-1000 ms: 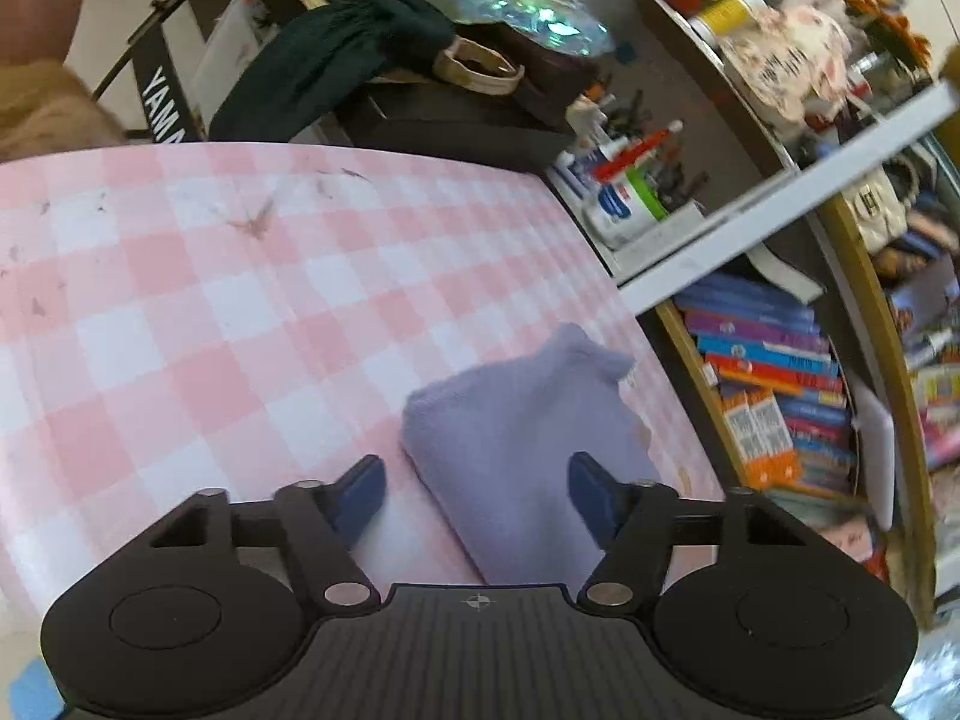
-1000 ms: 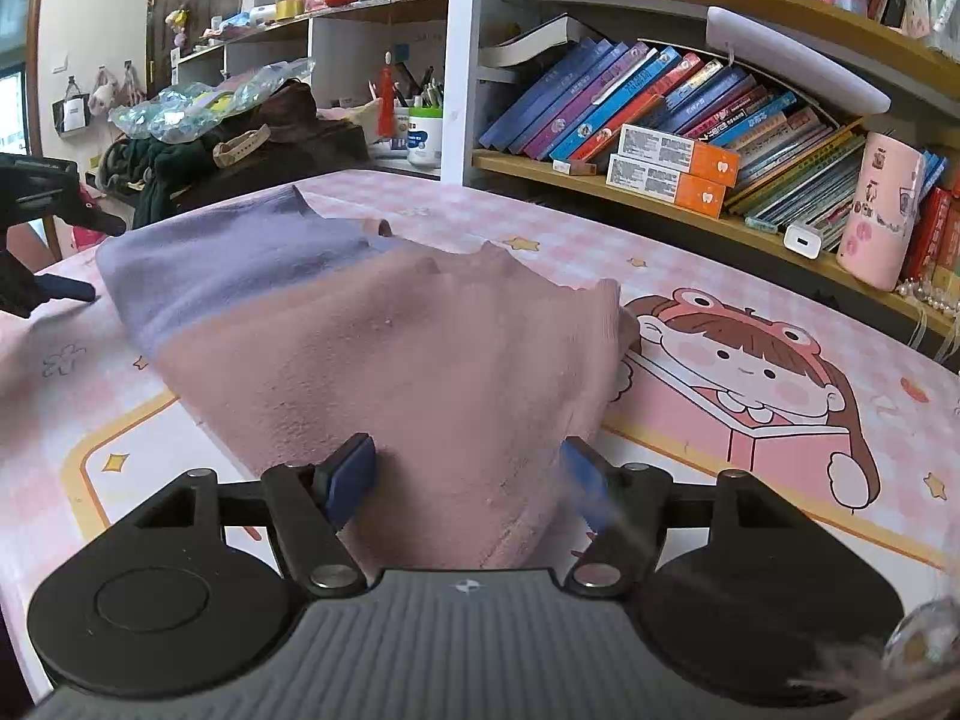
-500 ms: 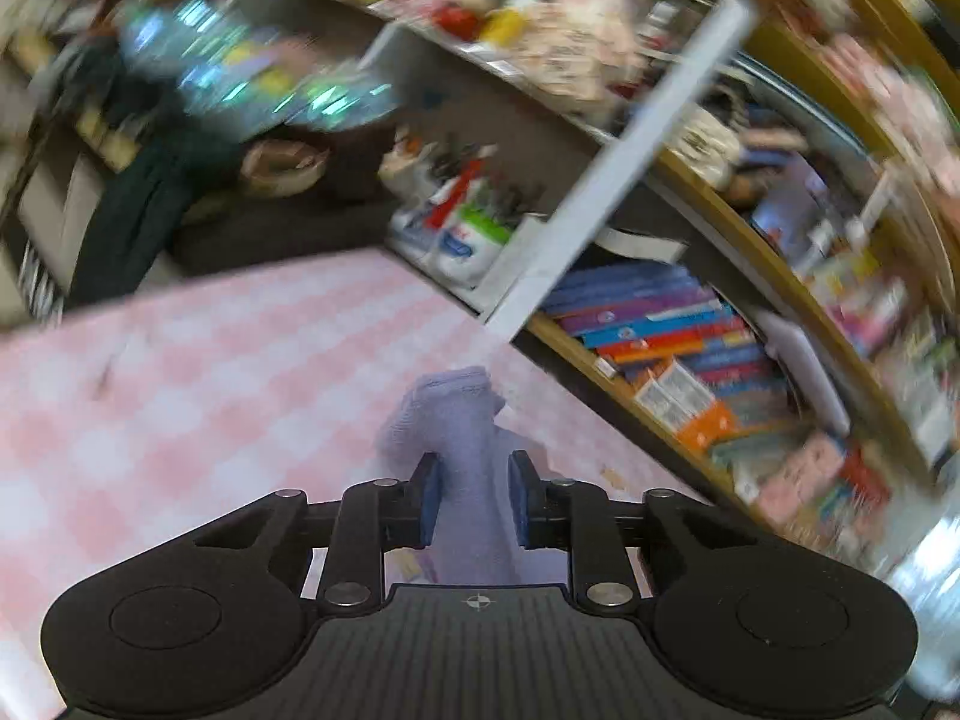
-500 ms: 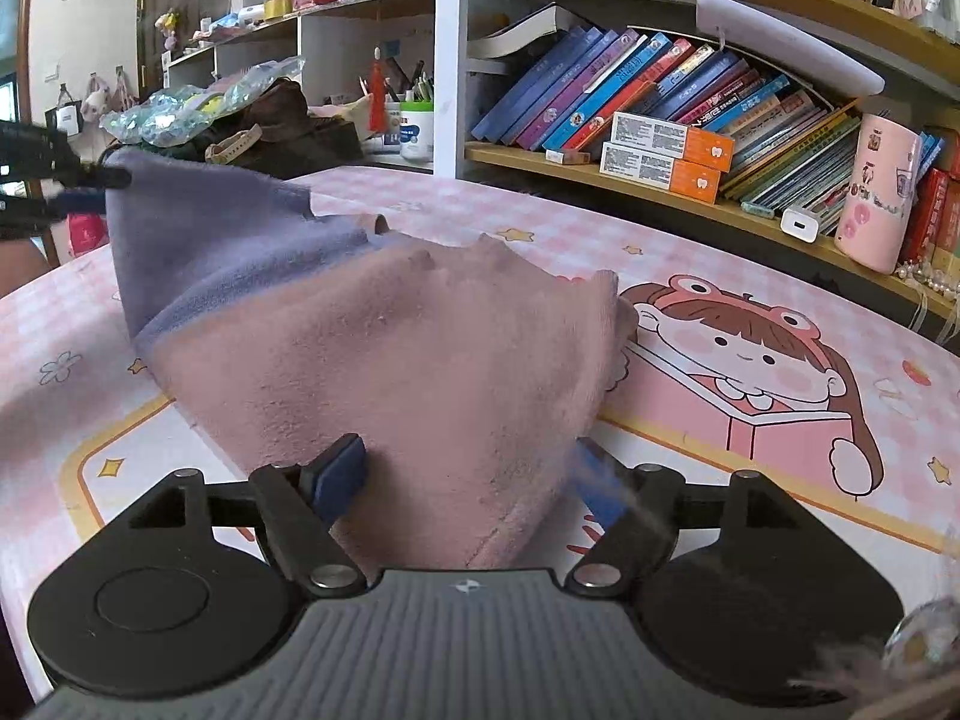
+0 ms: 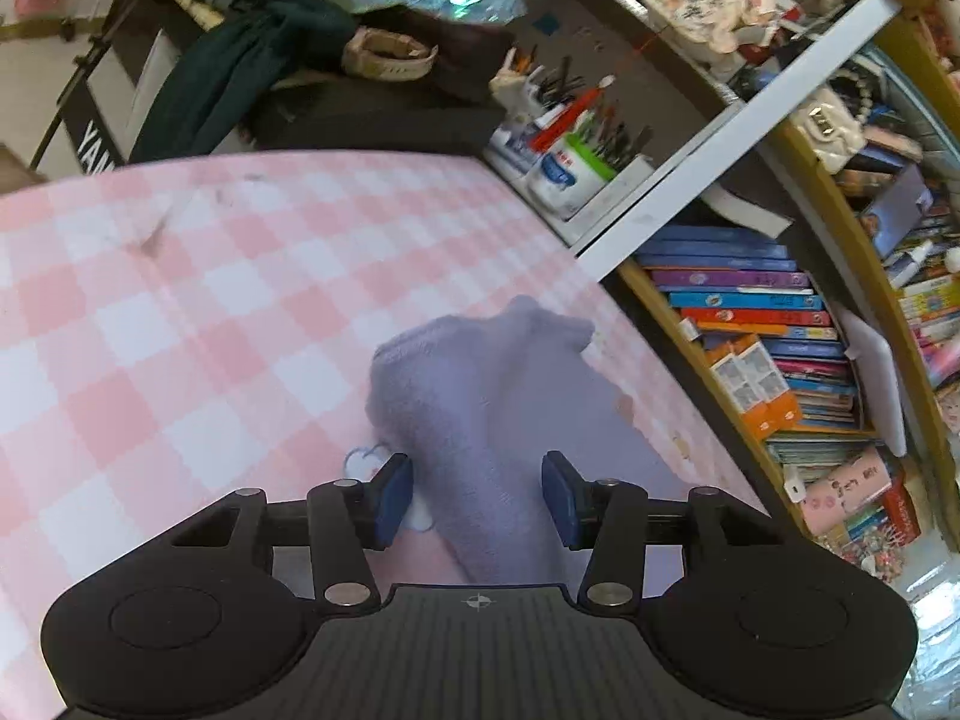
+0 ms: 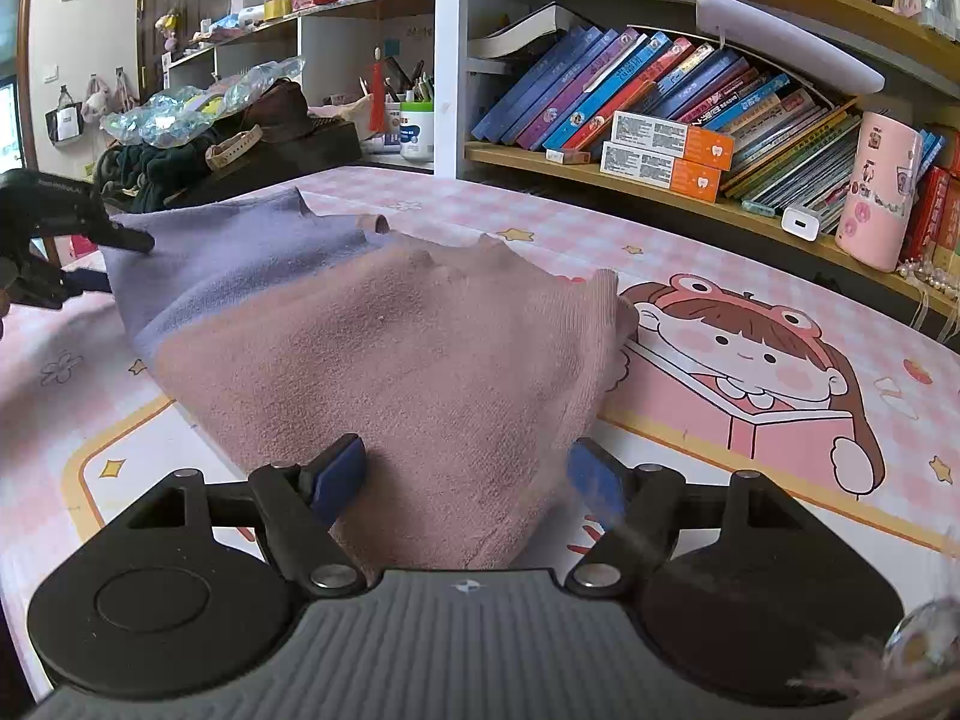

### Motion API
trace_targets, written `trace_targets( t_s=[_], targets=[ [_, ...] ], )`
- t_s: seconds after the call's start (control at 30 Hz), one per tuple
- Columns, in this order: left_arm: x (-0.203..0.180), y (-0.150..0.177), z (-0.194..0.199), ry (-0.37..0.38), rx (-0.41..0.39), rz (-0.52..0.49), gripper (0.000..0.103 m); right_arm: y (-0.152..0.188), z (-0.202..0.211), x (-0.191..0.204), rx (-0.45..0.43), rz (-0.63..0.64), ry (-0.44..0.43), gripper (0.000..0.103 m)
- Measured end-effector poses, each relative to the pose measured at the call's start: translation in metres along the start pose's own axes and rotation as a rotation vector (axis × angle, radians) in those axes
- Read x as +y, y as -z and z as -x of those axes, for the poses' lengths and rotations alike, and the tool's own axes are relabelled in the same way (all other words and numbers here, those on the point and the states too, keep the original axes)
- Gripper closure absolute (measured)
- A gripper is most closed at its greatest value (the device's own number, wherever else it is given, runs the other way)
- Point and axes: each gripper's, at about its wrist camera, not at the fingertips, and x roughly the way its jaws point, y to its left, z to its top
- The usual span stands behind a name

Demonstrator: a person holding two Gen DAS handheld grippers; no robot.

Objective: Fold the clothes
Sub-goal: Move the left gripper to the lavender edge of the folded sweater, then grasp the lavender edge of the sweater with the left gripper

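A folded knit garment, lavender at one end [image 6: 240, 258] and dusty pink at the other [image 6: 420, 372], lies on the pink checked table [image 6: 720, 276]. My left gripper [image 5: 477, 495] is open, its blue pads either side of the lavender end [image 5: 480, 384], which is bunched up. The left gripper also shows at the left edge of the right wrist view [image 6: 66, 240], by the lavender corner. My right gripper [image 6: 465, 477] is open, its pads either side of the pink end, not pinching it.
Bookshelves [image 6: 690, 114] with books and boxes run along the table's far side. A pen holder and white jar [image 5: 570, 162] stand near the table's corner. A dark pile of clothes and bags [image 5: 252, 54] sits beyond the far edge. A pink tumbler [image 6: 876, 186] stands on the shelf.
My left gripper was shut on the lavender end and lifted it half a second ago; now it is open and the cloth lies lower on the table. The right gripper stayed open.
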Motion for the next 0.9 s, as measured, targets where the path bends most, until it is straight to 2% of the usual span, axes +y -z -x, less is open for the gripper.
trace_targets(
  t_s=[0.43,0.9],
  targets=[
    [0.016,0.001,0.001,0.066,-0.037,0.088,0.053,-0.001,-0.003,-0.005,0.012,-0.019,-0.004,0.026],
    [0.016,0.004,0.001,0.081,-0.048,0.085,0.05,-0.001,-0.004,-0.006,0.019,-0.022,0.001,0.024]
  ],
)
